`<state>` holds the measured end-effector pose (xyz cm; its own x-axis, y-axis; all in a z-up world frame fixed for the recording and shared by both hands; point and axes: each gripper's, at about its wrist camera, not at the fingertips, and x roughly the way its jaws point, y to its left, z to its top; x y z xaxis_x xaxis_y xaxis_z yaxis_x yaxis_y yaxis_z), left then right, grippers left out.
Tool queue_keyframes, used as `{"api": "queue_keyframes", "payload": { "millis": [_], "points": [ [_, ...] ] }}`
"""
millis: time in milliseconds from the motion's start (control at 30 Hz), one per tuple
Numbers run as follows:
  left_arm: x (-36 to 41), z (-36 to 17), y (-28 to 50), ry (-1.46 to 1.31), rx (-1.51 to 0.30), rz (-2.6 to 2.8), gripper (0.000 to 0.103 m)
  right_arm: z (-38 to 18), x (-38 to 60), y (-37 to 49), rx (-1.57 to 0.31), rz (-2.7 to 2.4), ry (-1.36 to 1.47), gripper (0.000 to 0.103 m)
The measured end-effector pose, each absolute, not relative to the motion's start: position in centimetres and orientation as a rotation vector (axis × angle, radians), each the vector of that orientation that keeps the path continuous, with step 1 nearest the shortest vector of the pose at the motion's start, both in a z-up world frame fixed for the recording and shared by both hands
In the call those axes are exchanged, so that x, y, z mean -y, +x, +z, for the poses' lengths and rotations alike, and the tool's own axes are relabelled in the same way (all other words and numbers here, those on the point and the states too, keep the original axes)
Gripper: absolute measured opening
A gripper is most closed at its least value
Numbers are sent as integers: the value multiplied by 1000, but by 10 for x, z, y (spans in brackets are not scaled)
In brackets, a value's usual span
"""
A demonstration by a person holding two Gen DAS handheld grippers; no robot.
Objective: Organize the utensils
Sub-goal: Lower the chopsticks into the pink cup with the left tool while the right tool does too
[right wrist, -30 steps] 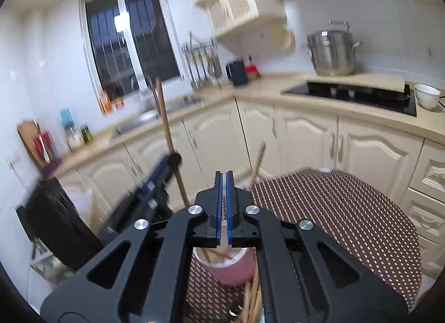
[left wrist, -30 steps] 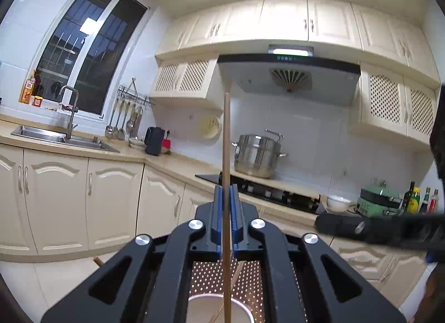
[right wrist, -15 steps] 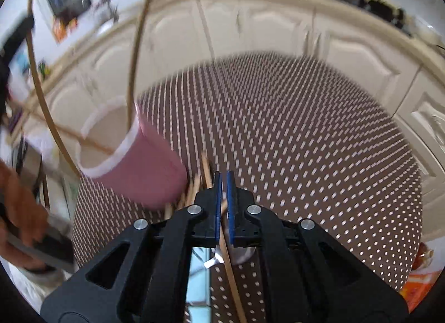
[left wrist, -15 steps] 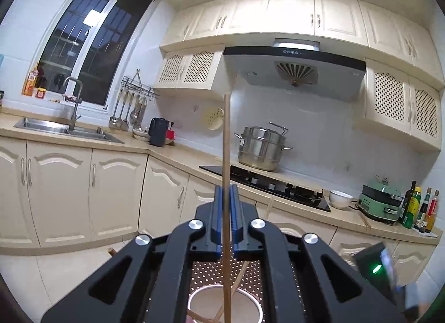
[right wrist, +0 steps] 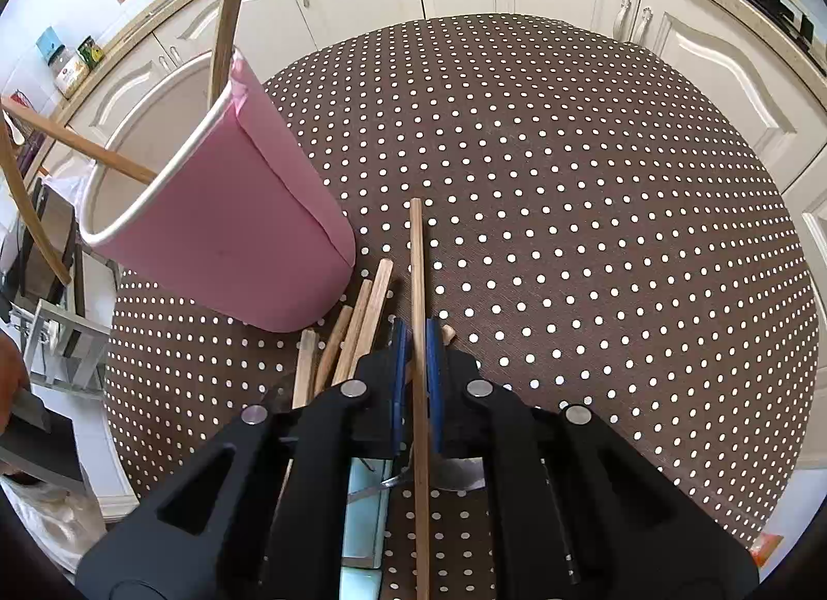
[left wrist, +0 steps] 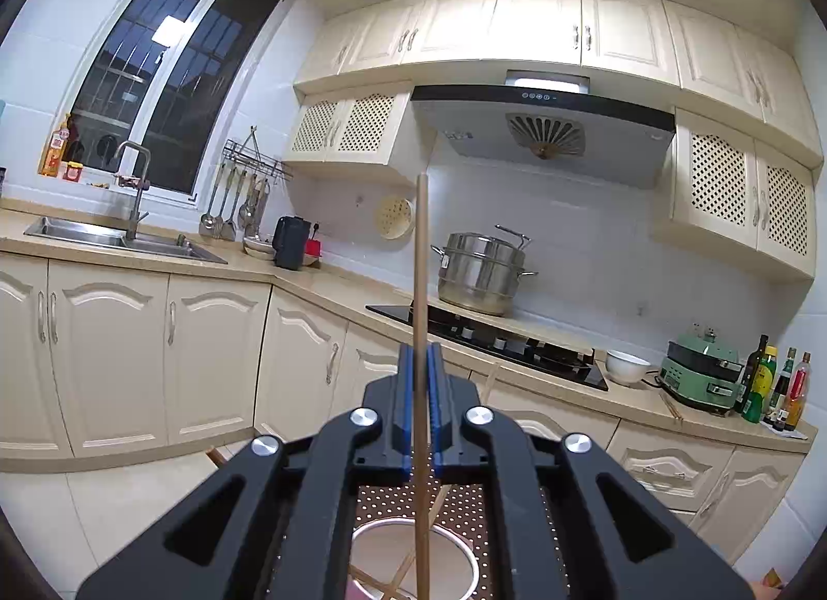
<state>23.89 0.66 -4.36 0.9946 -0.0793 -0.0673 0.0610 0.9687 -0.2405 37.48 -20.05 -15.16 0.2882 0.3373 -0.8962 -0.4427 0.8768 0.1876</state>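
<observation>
Straddling one chopstick (right wrist: 416,259) lengthwise, the right gripper (right wrist: 416,341) is opening, pads not pressing; the left gripper (left wrist: 421,367) clamps an upright chopstick (left wrist: 421,259) over the pink cup (right wrist: 222,217).

The left wrist camera is looking level across the kitchen, far from the hob (left wrist: 486,341), with the cup (left wrist: 413,556) close beneath; the right is tilting steeply down, hanging close over the dotted tablecloth (right wrist: 568,186); both are sharing the cup (right wrist: 217,217).
</observation>
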Motion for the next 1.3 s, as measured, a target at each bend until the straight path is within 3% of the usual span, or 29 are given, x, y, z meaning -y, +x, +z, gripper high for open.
{"api": "queue_keyframes", "payload": {
  "millis": [433, 933, 1100, 1300],
  "points": [
    [-9, -45, 241, -260, -83, -74, 5, -134, 221, 377, -1045, 488, -48, 5],
    [-6, -45, 251, -267, -10, -41, 5, 33, 243, 324, -387, 503, 180, 5],
    [-2, -47, 257, -260, 29, -15, 5, 55, 237, 321, -260, 498, 222, 5],
    [2, -56, 261, -238, 19, -22, 5, 41, 225, 327, -199, 482, 275, 5]
  ]
}}
